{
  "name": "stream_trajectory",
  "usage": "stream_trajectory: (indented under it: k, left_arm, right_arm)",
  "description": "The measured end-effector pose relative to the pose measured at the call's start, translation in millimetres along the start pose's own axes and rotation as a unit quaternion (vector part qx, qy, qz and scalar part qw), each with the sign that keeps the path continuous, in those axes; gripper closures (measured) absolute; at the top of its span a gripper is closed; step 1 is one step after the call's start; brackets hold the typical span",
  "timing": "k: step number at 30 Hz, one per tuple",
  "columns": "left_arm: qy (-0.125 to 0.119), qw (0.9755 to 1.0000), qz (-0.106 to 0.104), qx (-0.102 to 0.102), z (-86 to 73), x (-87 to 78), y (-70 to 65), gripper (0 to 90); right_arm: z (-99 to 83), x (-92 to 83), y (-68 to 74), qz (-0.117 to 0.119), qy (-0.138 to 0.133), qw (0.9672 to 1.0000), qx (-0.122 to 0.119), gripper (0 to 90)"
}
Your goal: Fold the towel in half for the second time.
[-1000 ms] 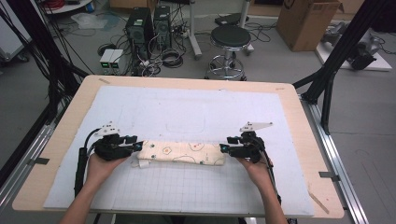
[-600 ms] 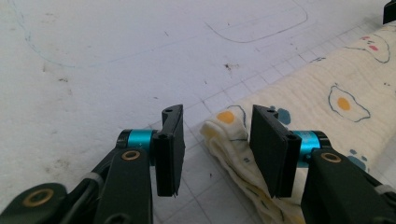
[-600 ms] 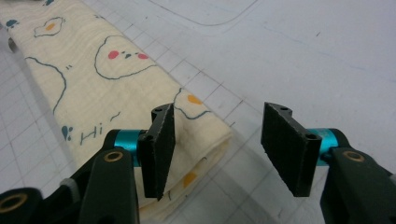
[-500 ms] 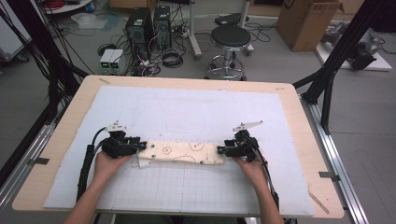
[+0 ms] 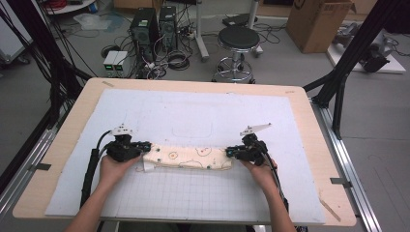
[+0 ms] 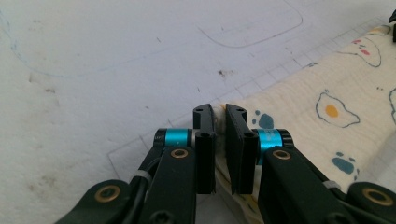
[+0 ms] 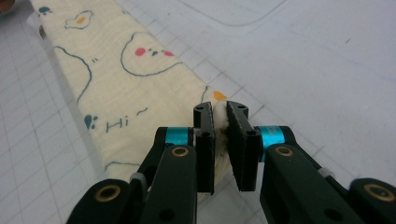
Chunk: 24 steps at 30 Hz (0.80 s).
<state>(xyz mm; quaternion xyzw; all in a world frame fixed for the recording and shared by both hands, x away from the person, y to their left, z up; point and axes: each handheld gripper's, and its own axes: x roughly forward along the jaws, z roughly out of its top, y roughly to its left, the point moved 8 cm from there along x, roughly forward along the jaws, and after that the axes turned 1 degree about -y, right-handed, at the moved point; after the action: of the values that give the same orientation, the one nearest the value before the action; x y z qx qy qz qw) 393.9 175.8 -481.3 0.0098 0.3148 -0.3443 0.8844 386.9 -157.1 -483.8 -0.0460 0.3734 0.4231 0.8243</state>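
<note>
A cream cloth (image 5: 188, 157) printed with eggs and small animals lies folded into a long strip across the white mat. My left gripper (image 5: 145, 147) is at its left end and my right gripper (image 5: 231, 152) at its right end. In the left gripper view the black jaws have just been closing, and my left gripper (image 6: 220, 140) pinches the edge of the cloth (image 6: 327, 107). In the right gripper view the jaws have likewise just been closing, and my right gripper (image 7: 220, 119) nips a corner of the cloth (image 7: 121, 79), which bulges between the pads.
The white gridded mat (image 5: 203, 193) covers a wooden table (image 5: 314, 121); a rounded rectangle outline (image 5: 193, 129) is drawn behind the cloth. Past the table's far edge are a stool (image 5: 238, 41), computer towers (image 5: 153, 26) and a cardboard box (image 5: 319, 21). Black frame posts (image 5: 338, 82) stand at the sides.
Both hands have stayed at the cloth's ends with almost no shift. The jaws at each end have drawn in onto the cloth.
</note>
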Motion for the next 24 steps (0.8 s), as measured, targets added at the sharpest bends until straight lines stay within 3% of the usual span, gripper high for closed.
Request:
stream_trajectory:
  k: [5, 8, 14, 19, 24]
  left_arm:
    - [-0.006, 0.9999, 0.01, 0.009, 16.8, 1.9, 2.2, 82.5]
    - [-0.012, 0.9998, 0.017, 0.004, 23.5, 5.1, 5.9, 82.5]
    - [-0.015, 0.9993, 0.033, -0.001, 35.1, 17.2, 11.8, 82.1]
    - [-0.015, 0.9991, 0.039, -0.008, 35.8, 25.5, 16.5, 81.9]
    - [0.002, 0.9988, 0.048, -0.011, 28.1, 34.7, 21.7, 81.7]
  right_arm:
    - [12.9, -4.2, -4.7, -0.014, -0.01, 0.9999, -0.001, 82.2]
    - [19.9, -5.6, -12.0, -0.021, -0.021, 0.9996, 0.005, 82.3]
    - [26.0, -0.5, -25.6, -0.043, -0.016, 0.9987, 0.023, 82.1]
    - [27.9, 6.2, -36.8, -0.062, -0.017, 0.9973, 0.036, 81.9]
    - [28.0, 13.3, -45.5, -0.073, -0.025, 0.9958, 0.048, 81.5]
